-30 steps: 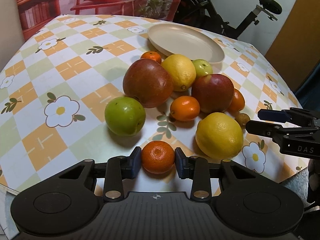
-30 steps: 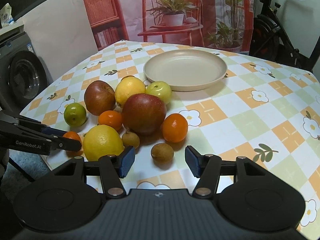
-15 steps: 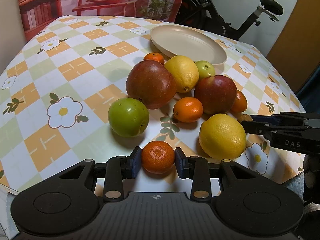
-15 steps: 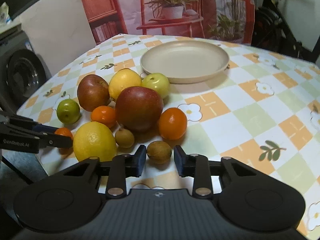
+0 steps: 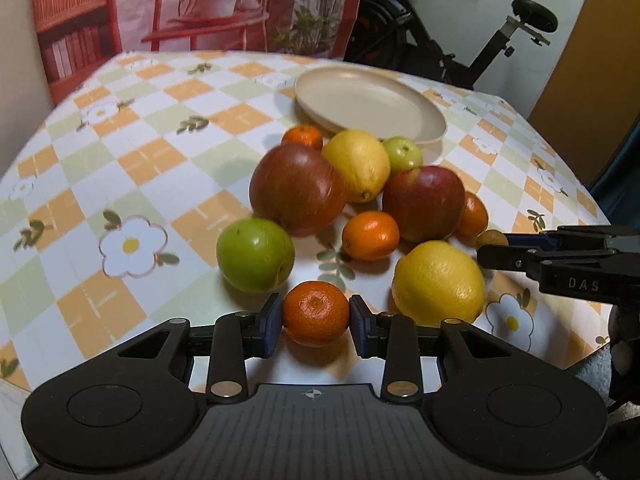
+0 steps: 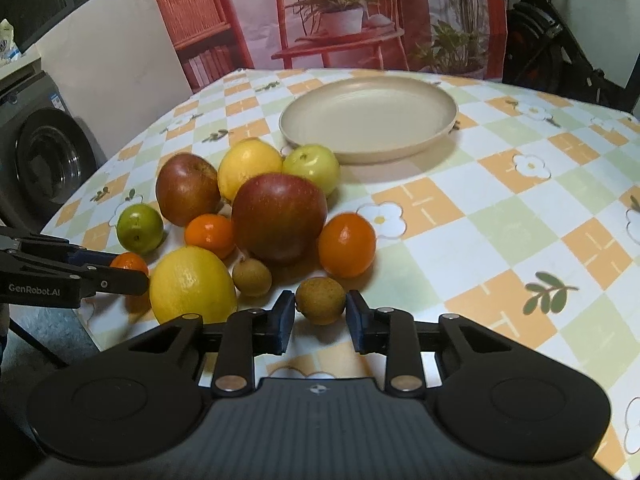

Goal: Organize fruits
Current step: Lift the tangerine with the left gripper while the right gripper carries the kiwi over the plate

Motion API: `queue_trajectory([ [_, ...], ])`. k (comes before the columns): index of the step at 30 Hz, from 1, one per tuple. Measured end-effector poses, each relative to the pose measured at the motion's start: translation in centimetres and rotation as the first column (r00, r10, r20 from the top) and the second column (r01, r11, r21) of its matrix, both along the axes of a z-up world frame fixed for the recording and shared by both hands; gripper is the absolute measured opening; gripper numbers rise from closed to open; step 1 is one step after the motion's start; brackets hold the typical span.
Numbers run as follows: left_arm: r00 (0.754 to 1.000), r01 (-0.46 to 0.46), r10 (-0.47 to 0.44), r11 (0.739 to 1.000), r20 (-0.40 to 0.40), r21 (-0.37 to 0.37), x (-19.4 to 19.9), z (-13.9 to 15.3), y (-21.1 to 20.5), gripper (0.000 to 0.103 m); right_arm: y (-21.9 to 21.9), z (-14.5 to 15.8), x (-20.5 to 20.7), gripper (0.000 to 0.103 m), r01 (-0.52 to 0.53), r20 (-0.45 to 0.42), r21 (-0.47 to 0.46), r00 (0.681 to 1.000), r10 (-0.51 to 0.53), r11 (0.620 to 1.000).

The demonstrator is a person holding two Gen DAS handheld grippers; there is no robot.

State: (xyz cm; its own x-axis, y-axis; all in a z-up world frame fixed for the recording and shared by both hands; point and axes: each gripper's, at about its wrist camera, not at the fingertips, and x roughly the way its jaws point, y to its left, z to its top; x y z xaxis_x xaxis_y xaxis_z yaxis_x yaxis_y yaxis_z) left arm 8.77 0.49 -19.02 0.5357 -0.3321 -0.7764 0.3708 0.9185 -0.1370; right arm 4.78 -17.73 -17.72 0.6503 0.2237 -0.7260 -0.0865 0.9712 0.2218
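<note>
Fruit pile on checked oilcloth table (image 6: 500,216): two red apples, two dimpled lemons, two green apples. Left gripper (image 5: 316,318) clamps mandarin (image 5: 316,312); right gripper (image 6: 320,312) pinches brown fruit (image 6: 320,300), maybe longan. Round beige plate (image 6: 368,120) behind.

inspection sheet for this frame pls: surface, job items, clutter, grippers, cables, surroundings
Surface: table under a checked orange, green and white floral cloth.
Job's things: round beige plate, nothing on it; beside it a cluster of two red apples, two yellow lemons, two green fruits, several orange mandarins and small brown fruits.
Clutter: nothing seen.
Grippers: left gripper shut on a small orange mandarin; right gripper shut on a small brown round fruit.
Cables: nothing seen.
Surroundings: printed backdrop of a red chair and plants, exercise bike, washing machine.
</note>
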Motion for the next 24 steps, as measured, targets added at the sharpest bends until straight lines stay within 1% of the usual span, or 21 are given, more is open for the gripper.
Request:
queue_trajectory([
  [5,0.998,-0.007,0.007,1.000,0.063,0.005,-0.3,1.5,0.2,0.037,-0.2,1.2,-0.2,0.030,0.005,0.036,-0.007,0.999,-0.005,1.000],
  [7,0.995,-0.005,0.003,1.000,0.101,0.015,-0.3,2.4,0.3,0.037,-0.4,1.7,-0.4,0.030,0.010,0.047,-0.008,0.999,-0.010,1.000],
  [11,0.988,0.006,-0.007,1.000,0.155,0.004,0.1,4.7,0.2,0.037,-1.1,3.4,-0.2,0.030,0.027,0.079,0.006,0.997,-0.027,1.000],
  [13,0.984,0.004,-0.002,1.000,0.177,-0.011,0.6,5.9,0.1,0.037,-1.5,4.6,0.0,0.030,0.031,0.102,0.002,0.994,-0.031,1.000],
  [16,0.983,-0.010,0.021,0.998,0.184,-0.058,1.8,7.7,0.2,0.037,-1.8,6.3,0.6,0.030,0.034,0.136,-0.018,0.990,-0.031,0.999],
  [18,0.980,-0.018,0.032,0.997,0.197,-0.074,2.7,8.9,0.1,0.037,-2.1,7.4,1.1,0.030,0.035,0.155,-0.026,0.987,-0.030,0.999],
  [21,0.970,-0.018,0.035,0.997,0.241,-0.074,3.8,10.7,-0.4,0.037,-2.7,8.9,2.0,0.030,0.041,0.180,-0.032,0.983,-0.034,0.999],
  [24,0.964,-0.015,0.034,0.997,0.263,-0.075,4.8,11.8,-1.0,0.037,-3.2,10.0,3.1,0.030,0.053,0.198,-0.036,0.979,-0.045,0.998],
])
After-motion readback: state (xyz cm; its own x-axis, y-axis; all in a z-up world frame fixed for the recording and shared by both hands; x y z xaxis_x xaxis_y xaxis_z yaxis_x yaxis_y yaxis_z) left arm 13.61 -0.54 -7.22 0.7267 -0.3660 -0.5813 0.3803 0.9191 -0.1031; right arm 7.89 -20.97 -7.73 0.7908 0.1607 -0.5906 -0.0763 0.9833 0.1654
